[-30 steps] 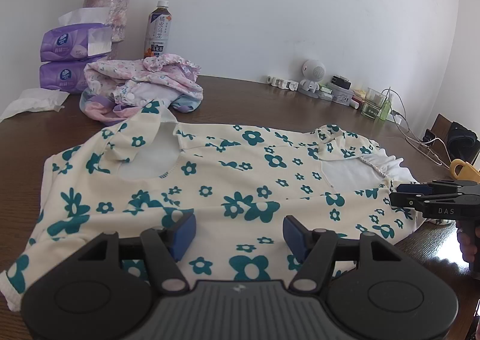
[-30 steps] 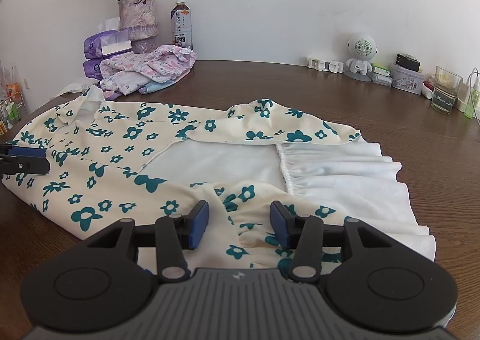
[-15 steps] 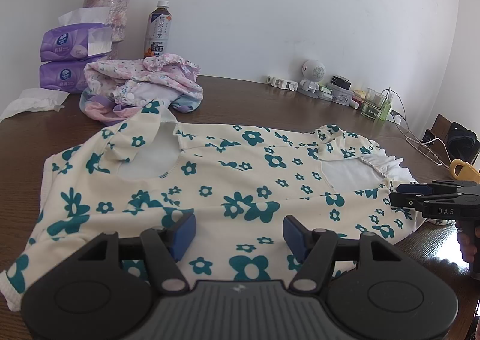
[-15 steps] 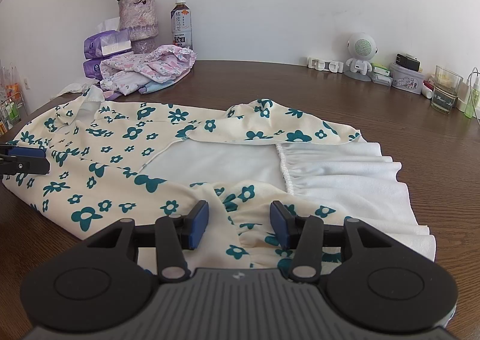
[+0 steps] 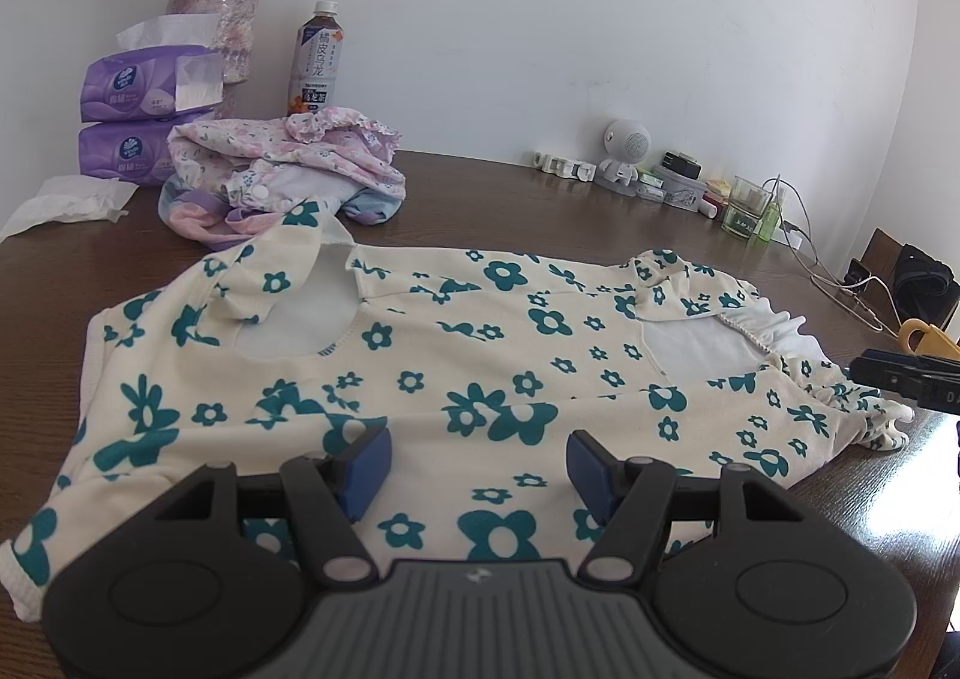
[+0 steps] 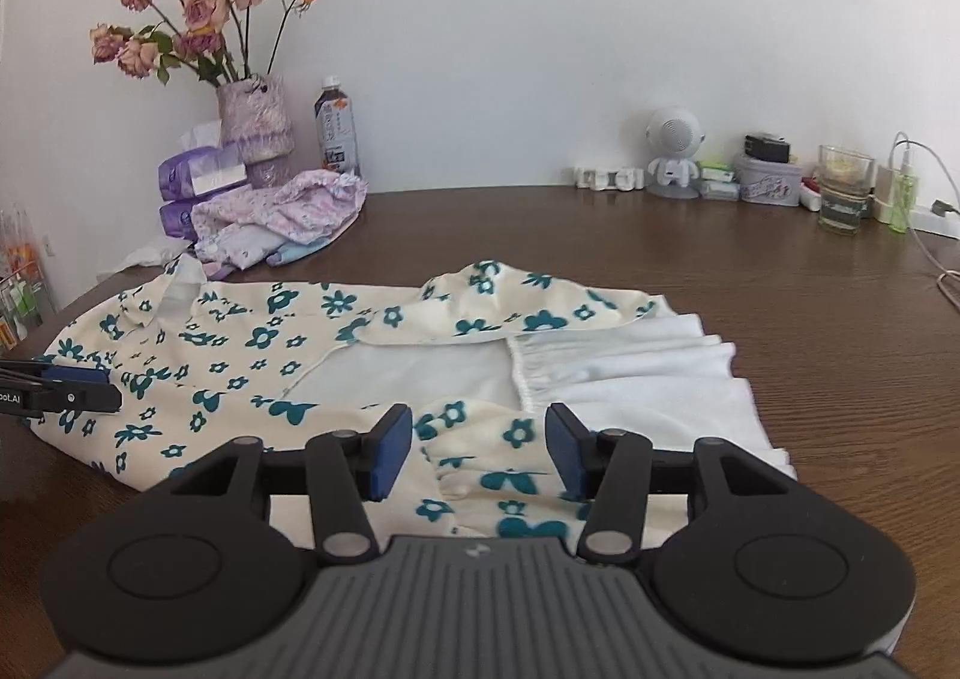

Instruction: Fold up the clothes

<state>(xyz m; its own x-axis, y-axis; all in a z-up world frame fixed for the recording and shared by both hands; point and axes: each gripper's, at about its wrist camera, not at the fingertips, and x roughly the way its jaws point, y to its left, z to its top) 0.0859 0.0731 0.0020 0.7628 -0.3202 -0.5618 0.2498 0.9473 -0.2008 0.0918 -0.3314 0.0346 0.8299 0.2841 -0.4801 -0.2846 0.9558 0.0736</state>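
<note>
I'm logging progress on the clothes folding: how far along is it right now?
Done: the floral dress lies spread flat on the table, apparently with both side edges turned in over its white inside. In hand: nothing; the left gripper is open above the cloth, and the right gripper is opening with nothing pinched. Left: the remaining folds, plus the crumpled pink clothes pile.

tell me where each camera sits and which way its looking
Left wrist: on the left gripper, jaws apart, looking down its fingers across the floral dress; right gripper at the right edge.
Right wrist: on the right gripper, jaws opening over the dress hem; left gripper at left.
Shared: dress, bottle.
</note>
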